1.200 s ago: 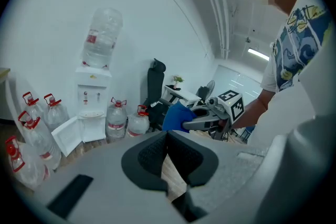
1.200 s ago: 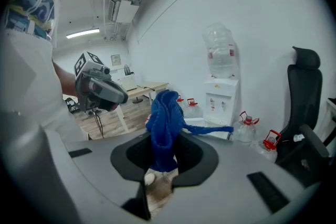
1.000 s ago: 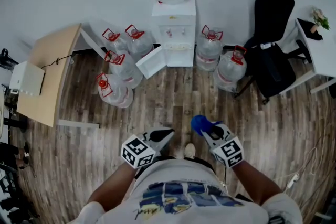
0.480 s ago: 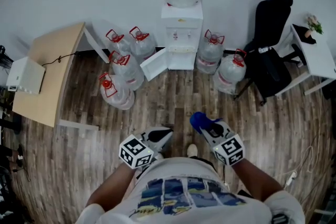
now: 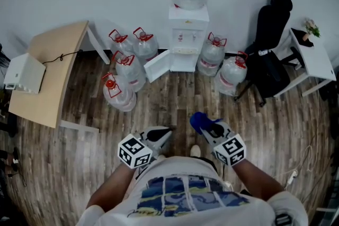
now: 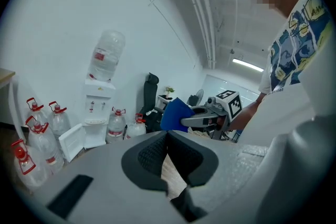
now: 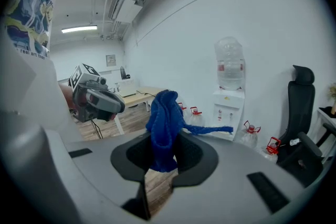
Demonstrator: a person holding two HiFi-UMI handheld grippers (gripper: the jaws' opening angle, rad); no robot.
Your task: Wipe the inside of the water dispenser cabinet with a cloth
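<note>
The white water dispenser (image 5: 188, 34) stands against the far wall with a big bottle on top; its lower cabinet door (image 5: 157, 65) hangs open to the left. The dispenser (image 7: 229, 105) also shows far ahead in the right gripper view, and the dispenser (image 6: 100, 97) in the left gripper view. My right gripper (image 5: 204, 123) is shut on a blue cloth (image 7: 164, 126), which bunches up above the jaws. My left gripper (image 5: 162, 135) is shut and holds nothing. Both grippers hang close to my body, well short of the cabinet.
Several full water jugs (image 5: 124, 74) stand left of the dispenser and two jugs (image 5: 225, 63) to its right. A black office chair (image 5: 270, 55) and a white table (image 5: 315, 58) are at right, a wooden desk (image 5: 50, 74) at left. Wood floor lies between.
The view has shifted so the dispenser sits slightly further right and lower in frame. Both grippers keep about the same pose, the cloth still held.
</note>
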